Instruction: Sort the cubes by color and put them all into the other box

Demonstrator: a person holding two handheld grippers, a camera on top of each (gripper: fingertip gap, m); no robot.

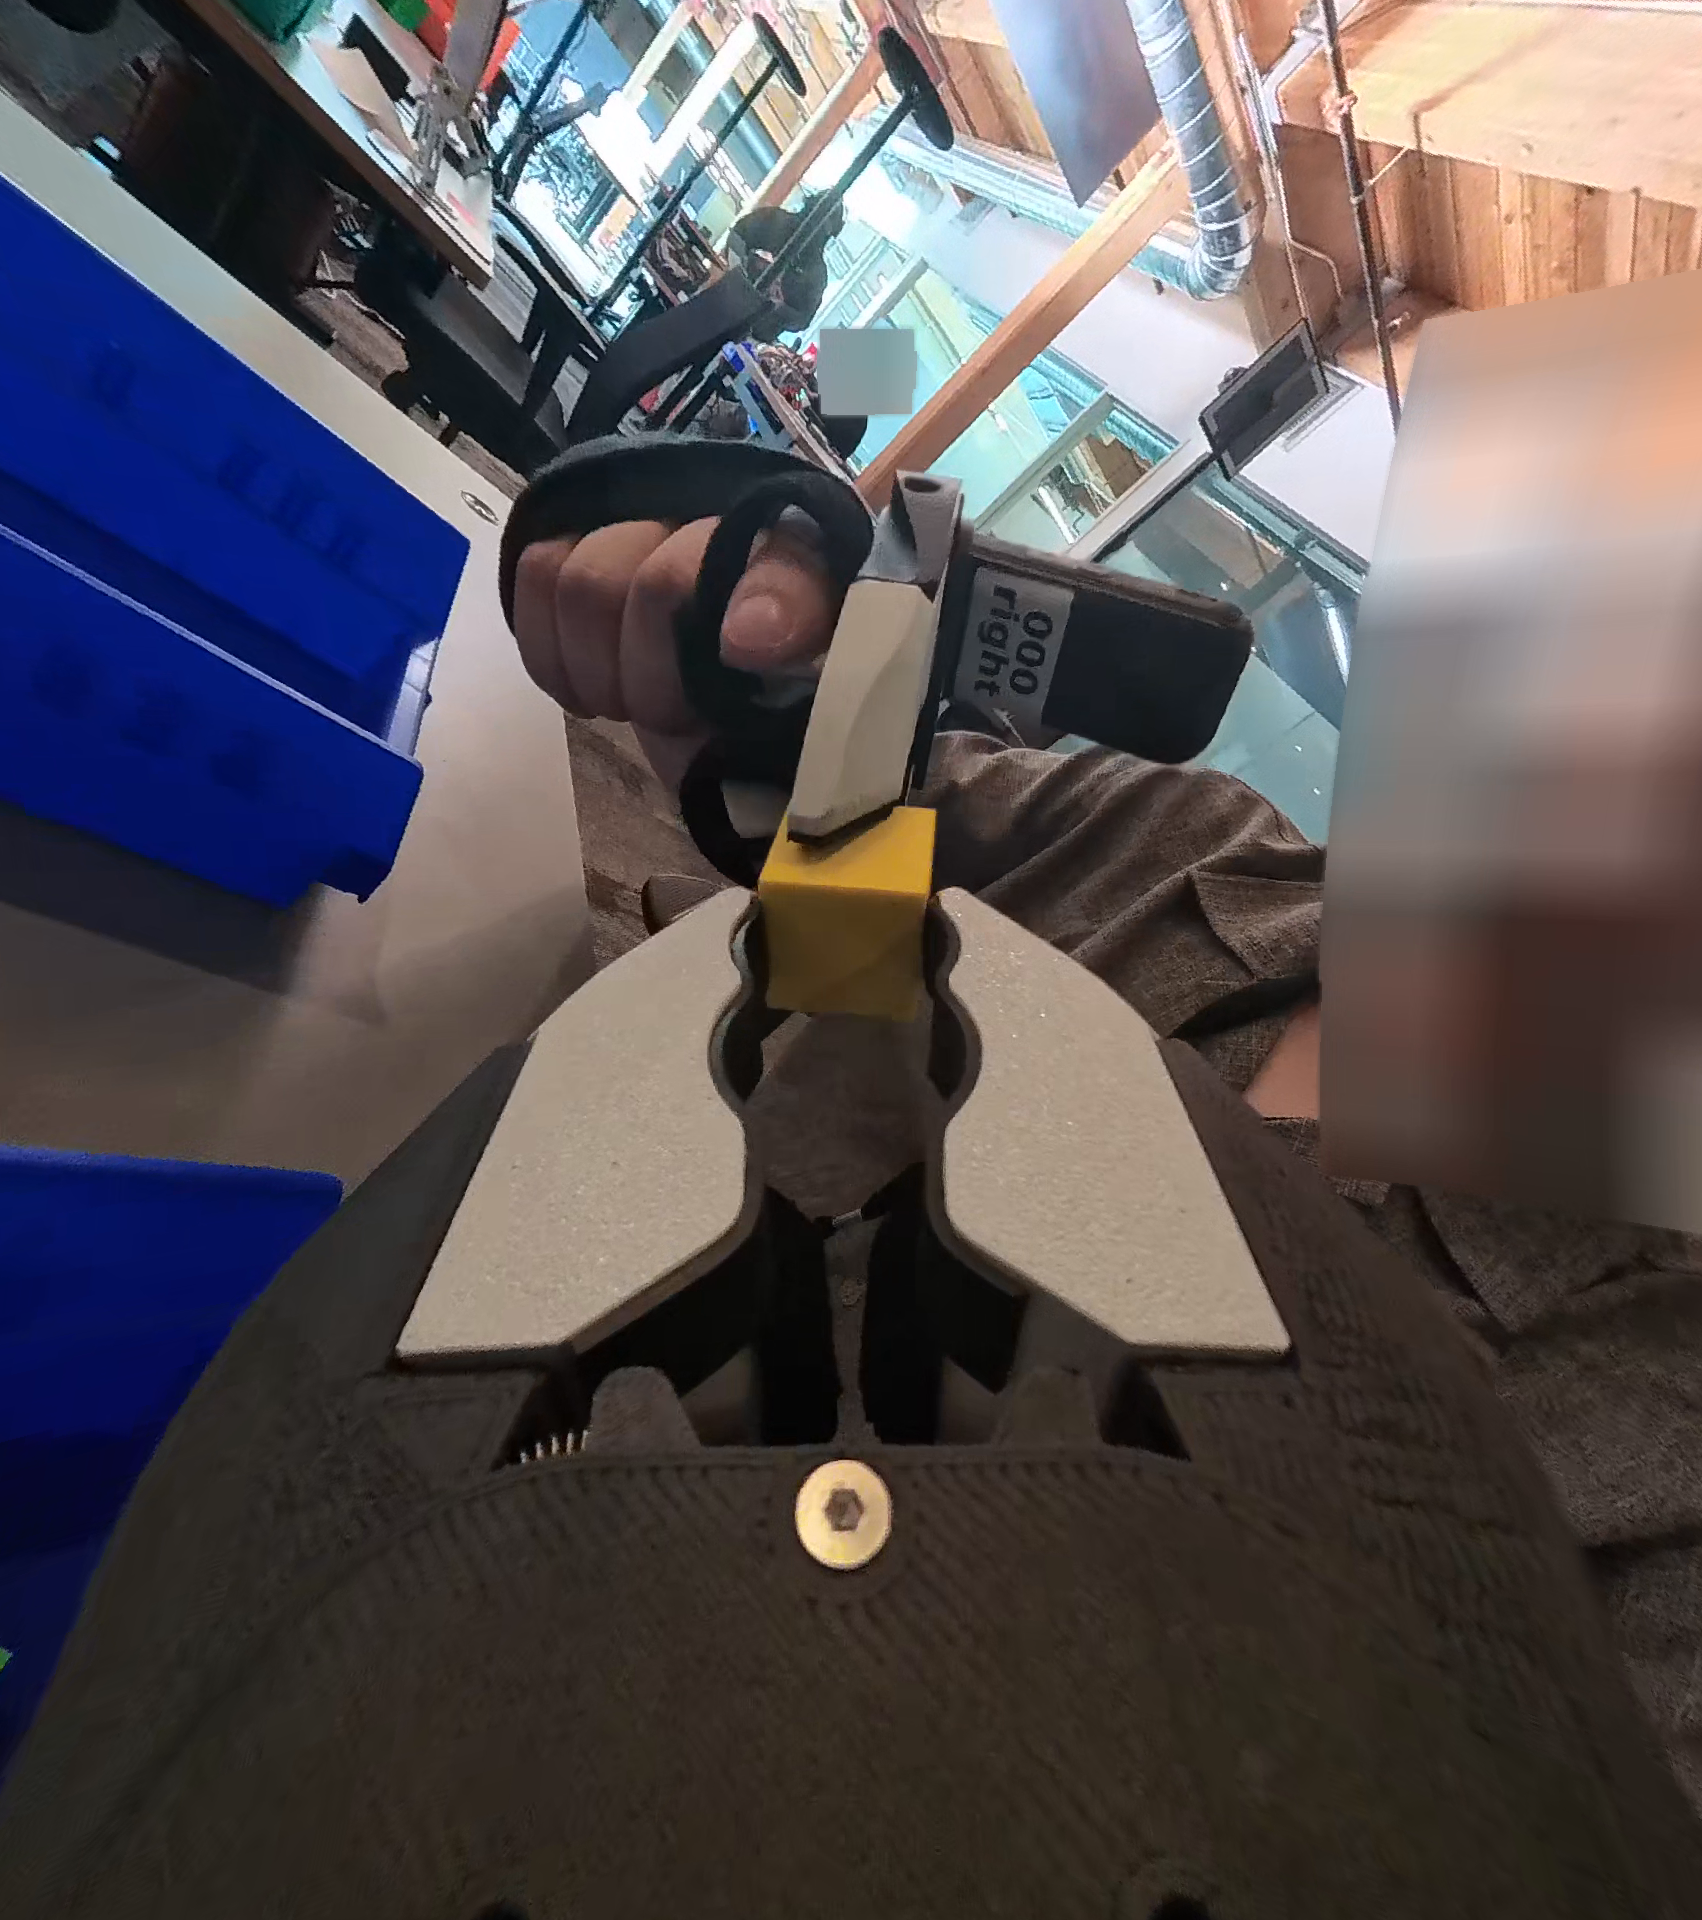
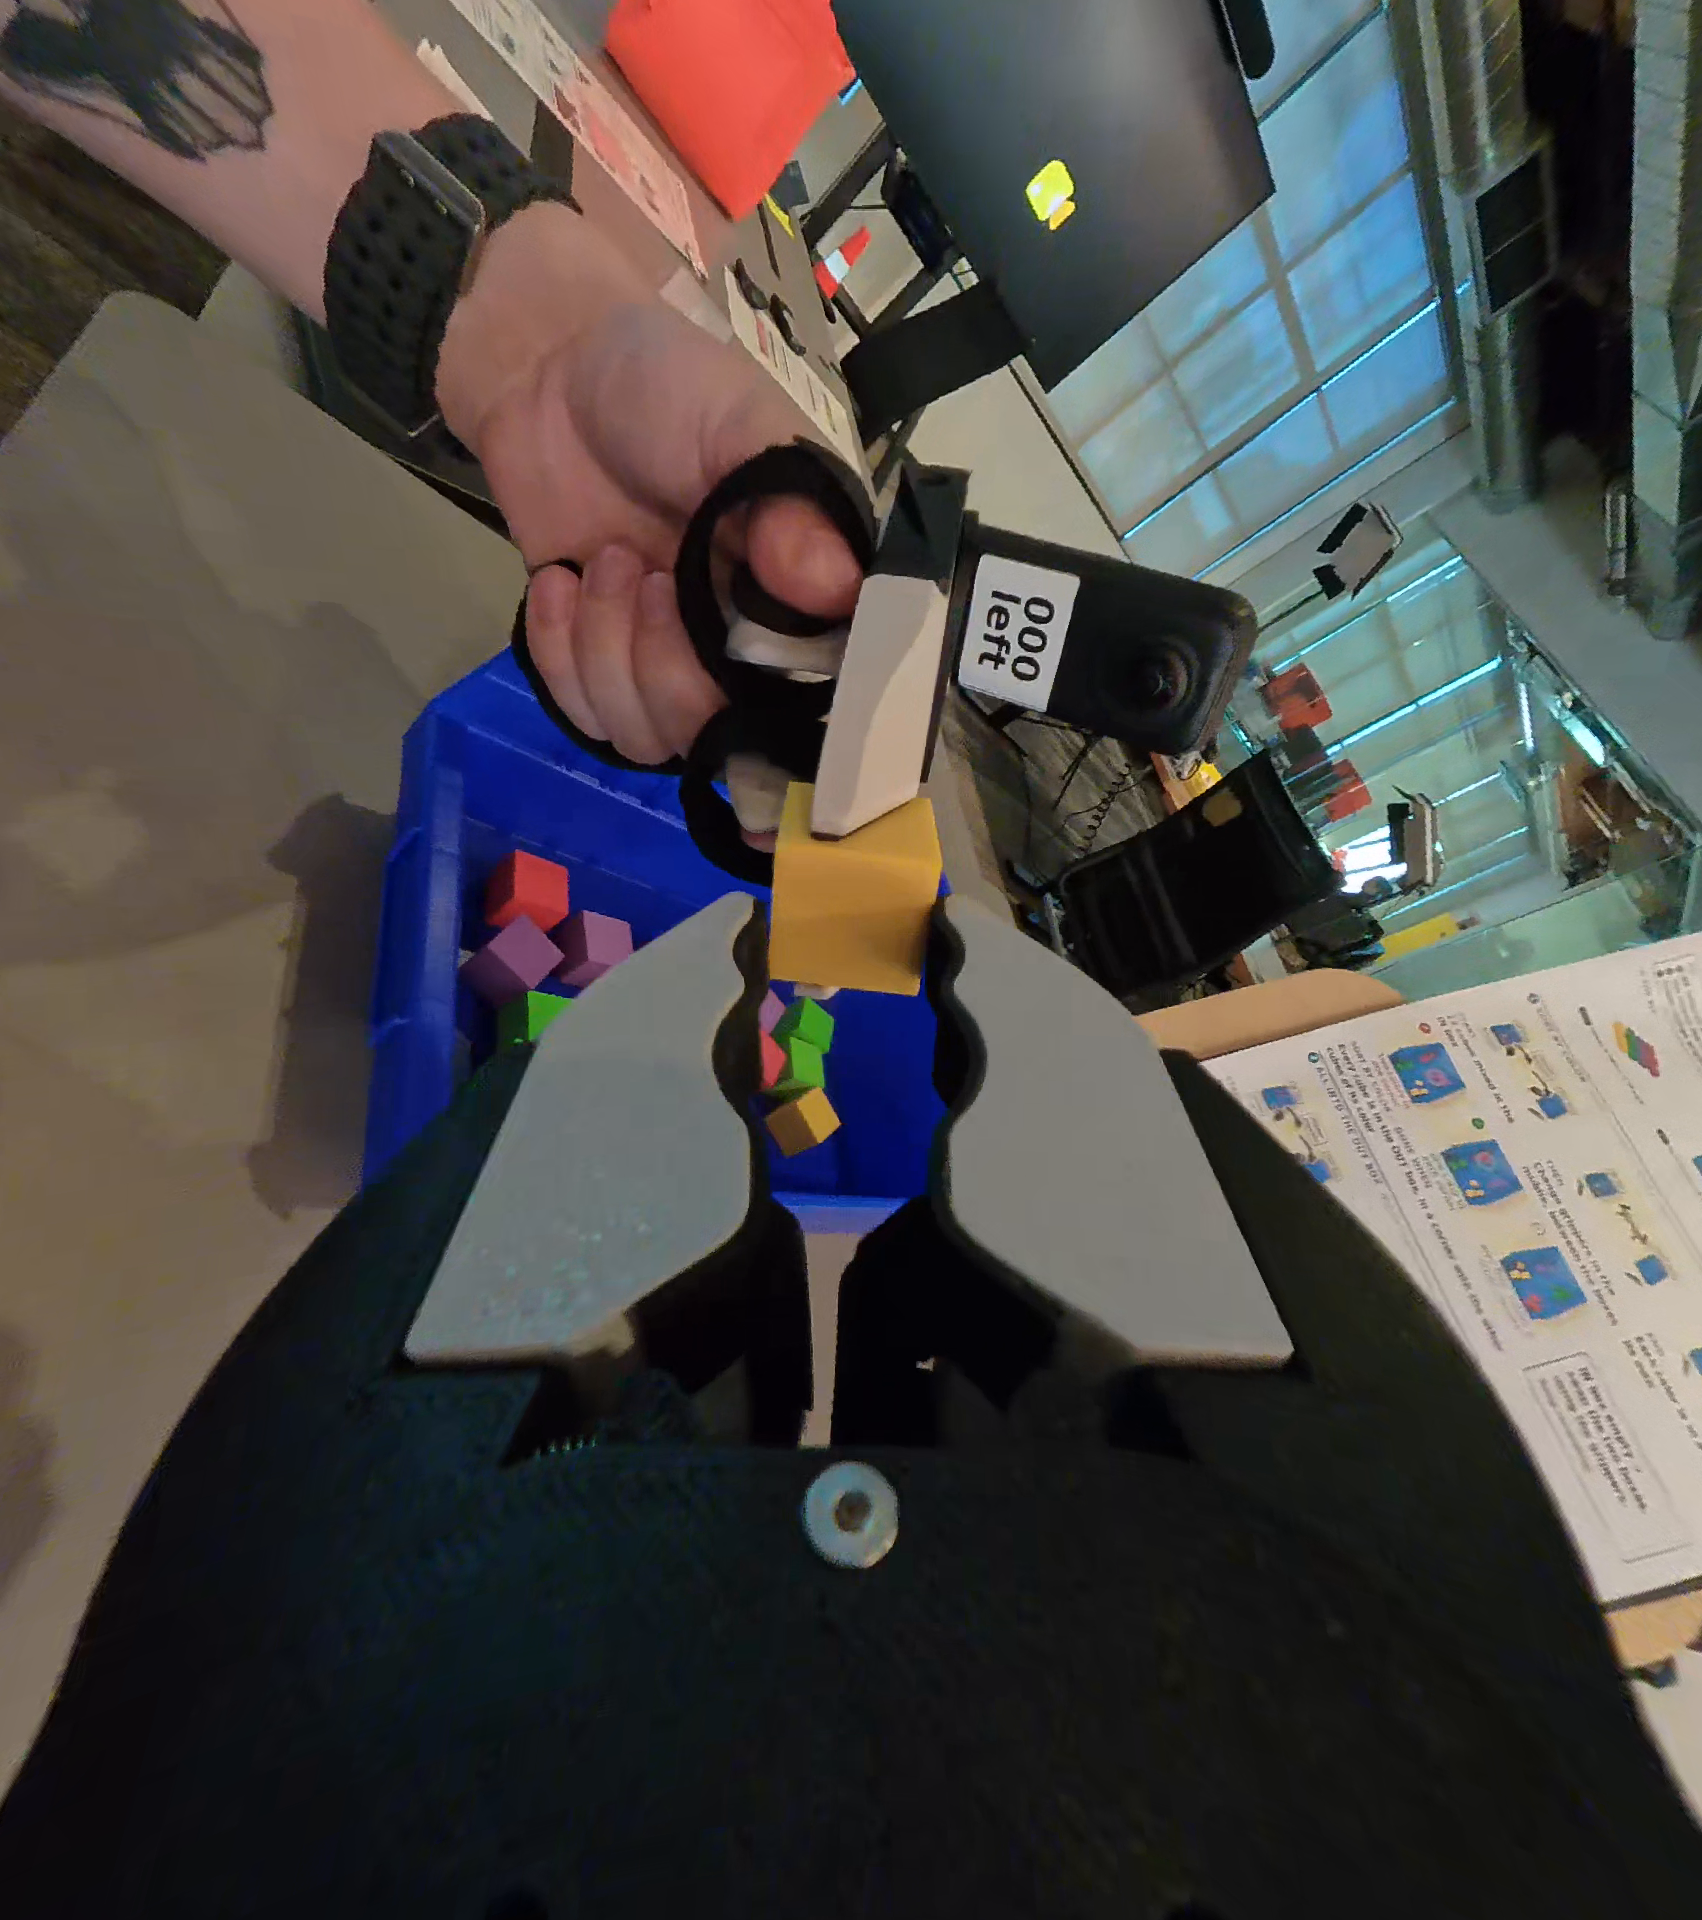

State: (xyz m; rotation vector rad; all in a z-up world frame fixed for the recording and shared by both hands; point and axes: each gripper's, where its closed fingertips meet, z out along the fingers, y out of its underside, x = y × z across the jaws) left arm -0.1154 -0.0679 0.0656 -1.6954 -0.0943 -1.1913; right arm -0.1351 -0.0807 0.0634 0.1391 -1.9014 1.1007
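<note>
My left gripper point(image 1: 842, 940) and right gripper point(image 2: 845, 945) both clamp 1 yellow cube point(image 1: 845, 940) from opposite ends, held in open air above the blue bin point(image 2: 431, 914) of loose cubes point(image 2: 556, 951), clear of its rim.

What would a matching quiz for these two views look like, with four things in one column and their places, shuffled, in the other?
Things:
1. yellow cube
2. red cube
3. printed sheet
4. black watch

Places:
A. inside the blue bin
B. strapped around a person's wrist
C. gripped by both the left gripper and the right gripper
D. lying to the right of the blue bin in the right wrist view

Pairs: 1-C, 2-A, 3-D, 4-B
</note>
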